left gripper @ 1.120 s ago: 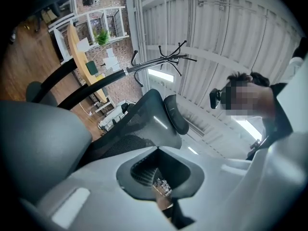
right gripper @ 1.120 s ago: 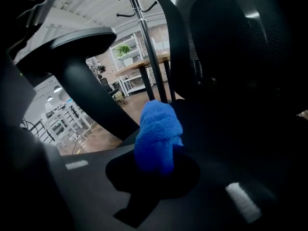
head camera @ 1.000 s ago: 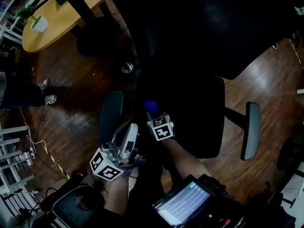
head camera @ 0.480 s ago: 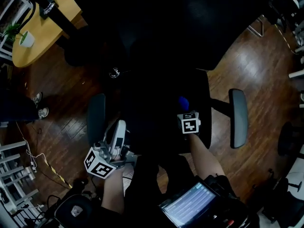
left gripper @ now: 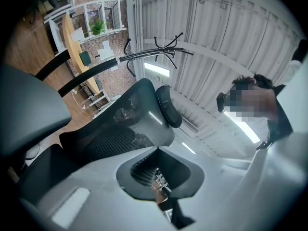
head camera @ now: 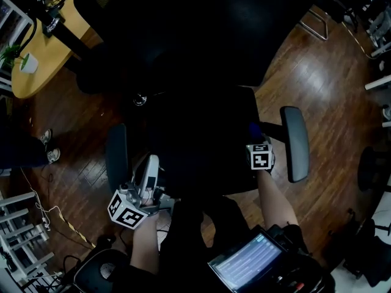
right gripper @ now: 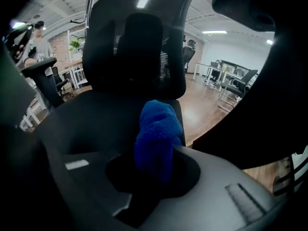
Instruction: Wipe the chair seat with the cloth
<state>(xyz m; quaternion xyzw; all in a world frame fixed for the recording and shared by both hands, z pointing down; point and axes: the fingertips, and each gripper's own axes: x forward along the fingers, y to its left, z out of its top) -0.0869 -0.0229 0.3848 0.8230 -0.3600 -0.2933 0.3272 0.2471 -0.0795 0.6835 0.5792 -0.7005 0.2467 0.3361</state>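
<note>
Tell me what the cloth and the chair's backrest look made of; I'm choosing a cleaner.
The cloth looks like microfibre or terry: blue, matte, with a fluffy, nubbly pile. The backrest seems black woven mesh, probably synthetic: its fine open weave shows.

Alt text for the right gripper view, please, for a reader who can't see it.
The right claw is shut on a bunched blue cloth, with the black chair seat spread below and ahead of it. The chair's mesh backrest rises straight ahead; wooden floor and office furniture lie beyond to the right.
</note>
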